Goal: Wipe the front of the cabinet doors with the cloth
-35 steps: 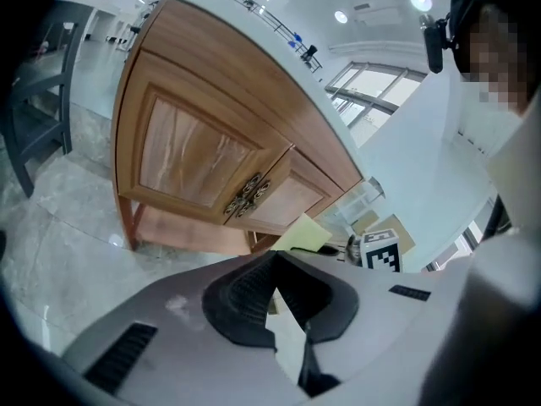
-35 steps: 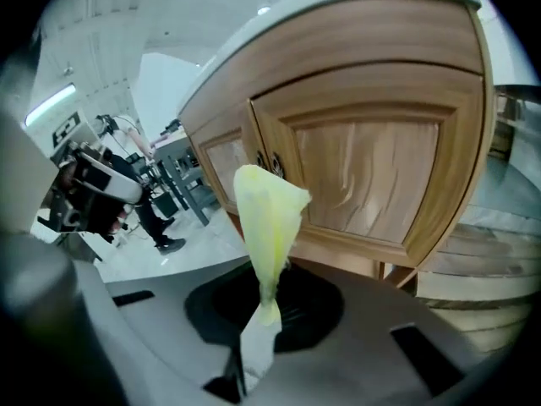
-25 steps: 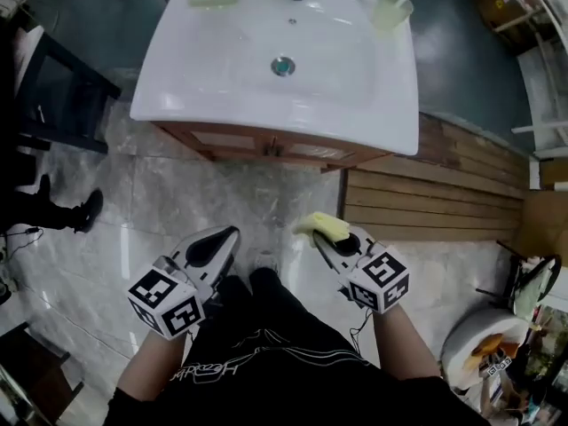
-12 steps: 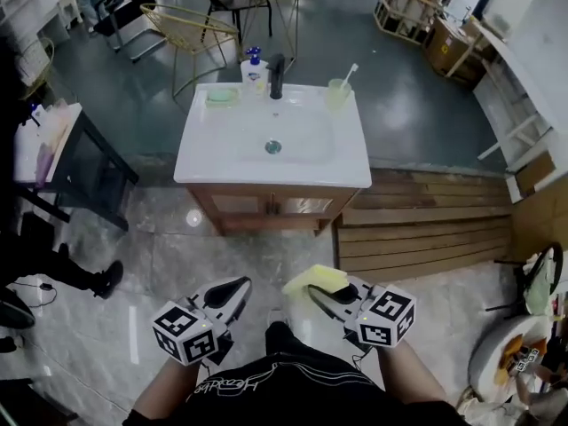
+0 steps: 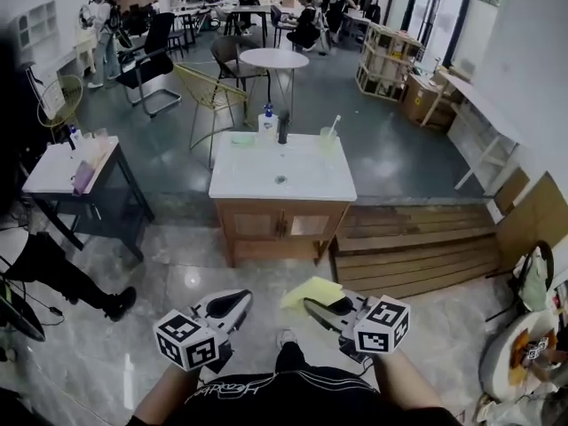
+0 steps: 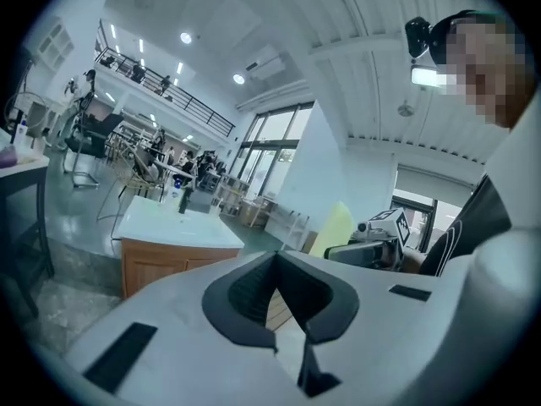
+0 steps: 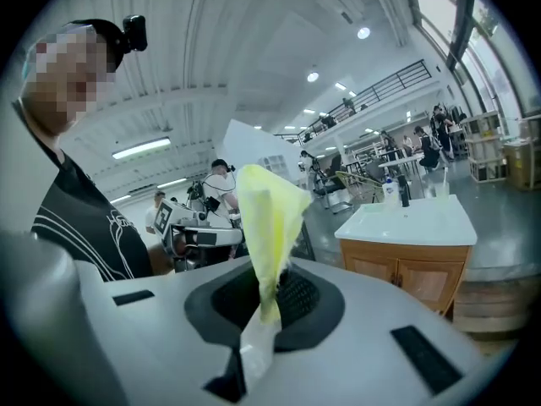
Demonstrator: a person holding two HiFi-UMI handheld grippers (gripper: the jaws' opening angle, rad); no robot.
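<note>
Right gripper view: my right gripper (image 7: 260, 315) has its jaws pressed onto the yellow cloth (image 7: 266, 214), which stands up from the pinch in a loose fold. My left gripper (image 6: 283, 307) has its jaws pressed together with nothing between them. Head view: both grippers sit low in front of me, side by side and apart, over the glossy pale floor (image 5: 177, 264). The cloth is well apart from the cabinet doors (image 5: 280, 226). The doors are wooden and shut, under a white sink top (image 5: 248, 185). A wooden slat platform (image 5: 417, 247) lies just beside the cabinet's right.
</note>
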